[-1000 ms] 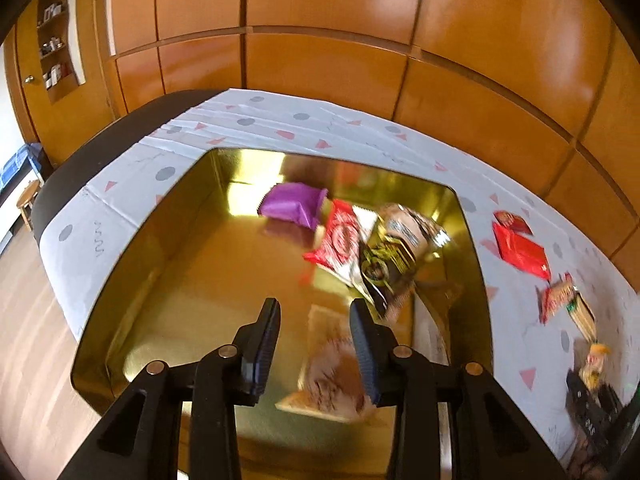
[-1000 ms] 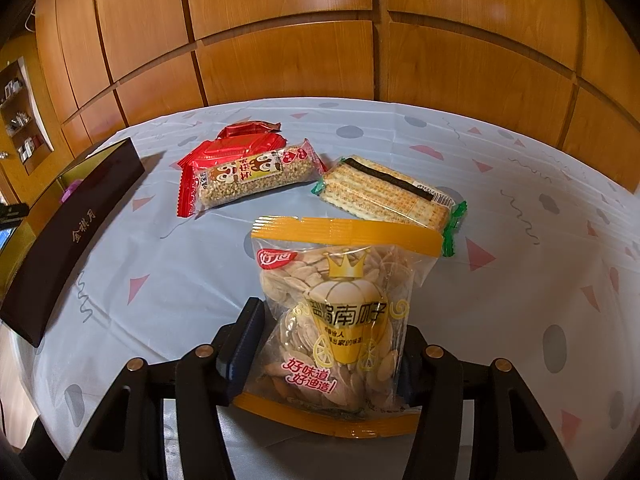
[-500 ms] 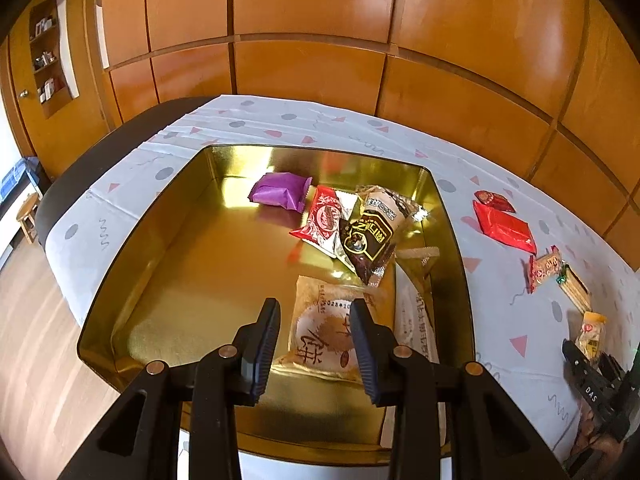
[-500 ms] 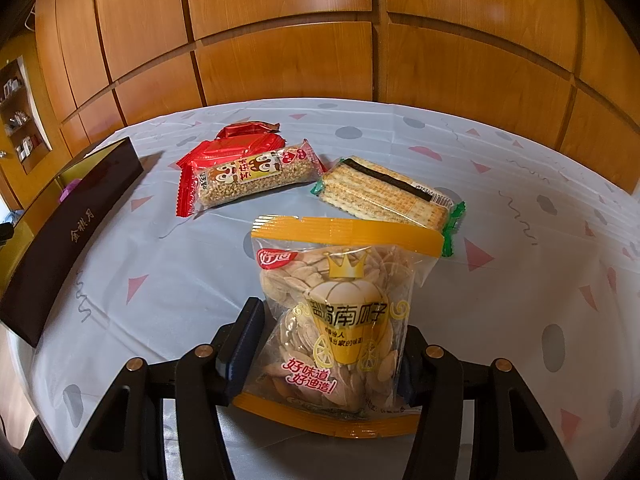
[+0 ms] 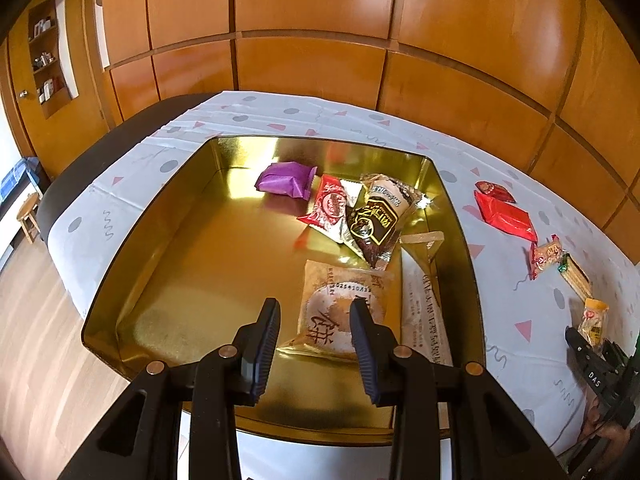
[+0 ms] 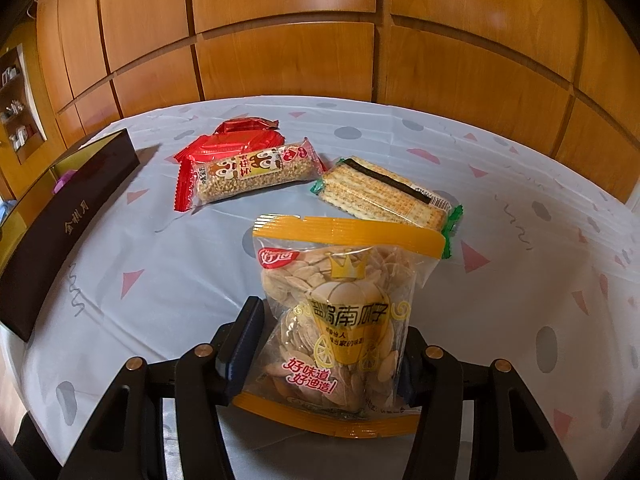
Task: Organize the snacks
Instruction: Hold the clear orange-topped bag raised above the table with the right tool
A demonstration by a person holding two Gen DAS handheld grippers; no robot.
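Seed packet (image 6: 340, 316) between right hand-held gripper (image 6: 328, 340) pads.

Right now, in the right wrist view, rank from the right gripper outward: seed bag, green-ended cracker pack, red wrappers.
1. Clear orange-banded seed bag, between the right gripper's jaws.
2. Green-ended cracker pack, just beyond, right.
3. Shiny red wrappers, farthest, upper left.

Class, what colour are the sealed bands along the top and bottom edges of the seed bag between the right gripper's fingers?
Orange-yellow, on the clear seed bag; clearest in the right wrist view.
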